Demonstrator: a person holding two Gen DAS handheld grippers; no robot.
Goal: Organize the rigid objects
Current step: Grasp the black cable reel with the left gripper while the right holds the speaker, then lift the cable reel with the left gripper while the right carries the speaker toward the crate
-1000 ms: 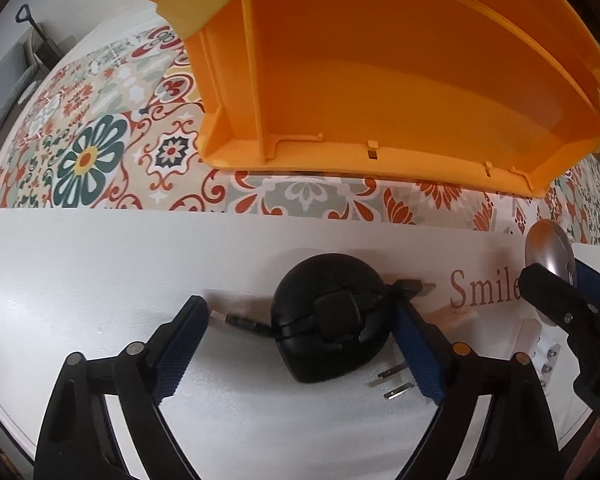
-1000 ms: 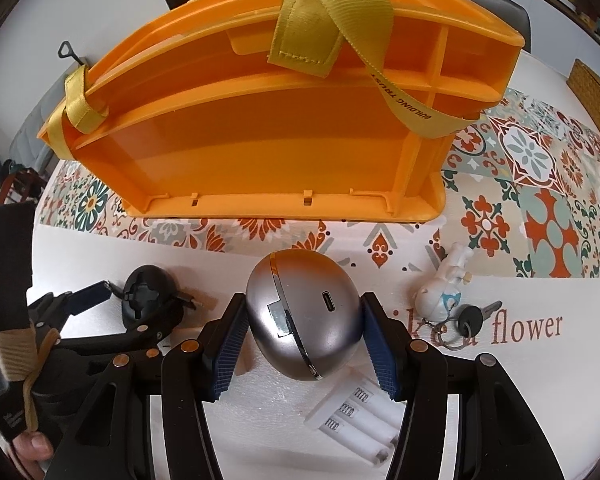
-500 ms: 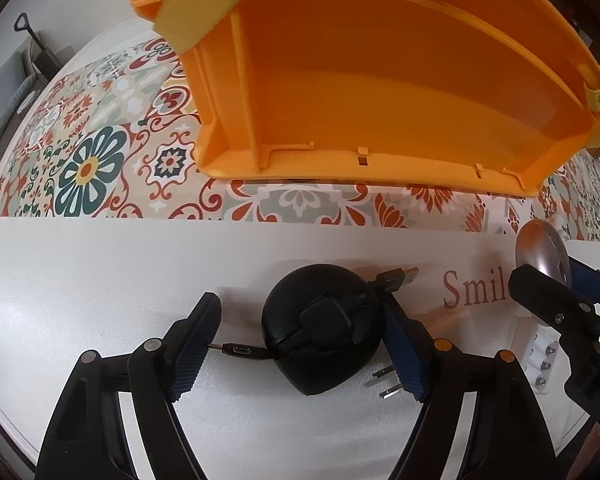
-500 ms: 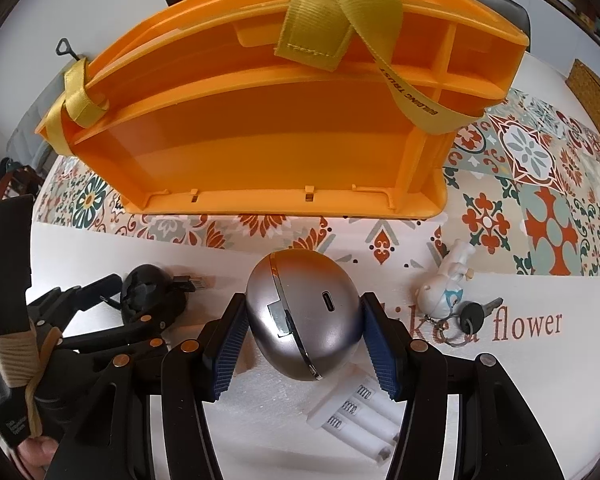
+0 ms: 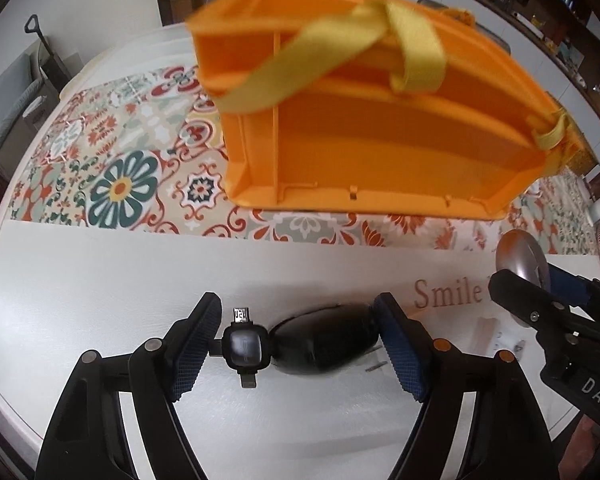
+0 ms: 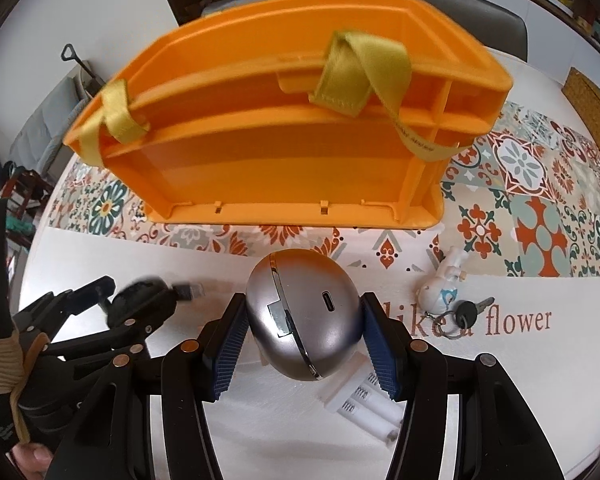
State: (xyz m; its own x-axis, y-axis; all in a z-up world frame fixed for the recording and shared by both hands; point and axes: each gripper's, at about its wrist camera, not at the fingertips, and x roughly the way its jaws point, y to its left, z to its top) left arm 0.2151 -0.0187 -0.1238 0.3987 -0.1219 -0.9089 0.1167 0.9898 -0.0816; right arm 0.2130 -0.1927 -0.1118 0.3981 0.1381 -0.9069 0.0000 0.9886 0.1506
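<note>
An orange divided bin [image 5: 380, 136] with yellow straps stands on the patterned tablecloth; it also shows in the right wrist view [image 6: 284, 148]. My left gripper [image 5: 298, 344] is shut on a black retractable charger [image 5: 324, 340], held raised and turned on edge, its square connector block [image 5: 244, 346] against the left pad. My right gripper [image 6: 302, 332] is shut on a silver egg-shaped case [image 6: 304, 312], held above the table. The left gripper with the charger shows in the right wrist view [image 6: 140, 300].
A white figurine keychain with a black key [image 6: 446, 292] lies to the right. A white pack of tubes [image 6: 364, 404] lies under the silver case. A wicker mat [image 6: 592, 112] lies at the far right. Chairs stand behind the table.
My left gripper has shut on the black charger, lifted it and drawn back from the bin; the charger has rolled onto its edge. My right gripper has also risen, still holding the silver case.
</note>
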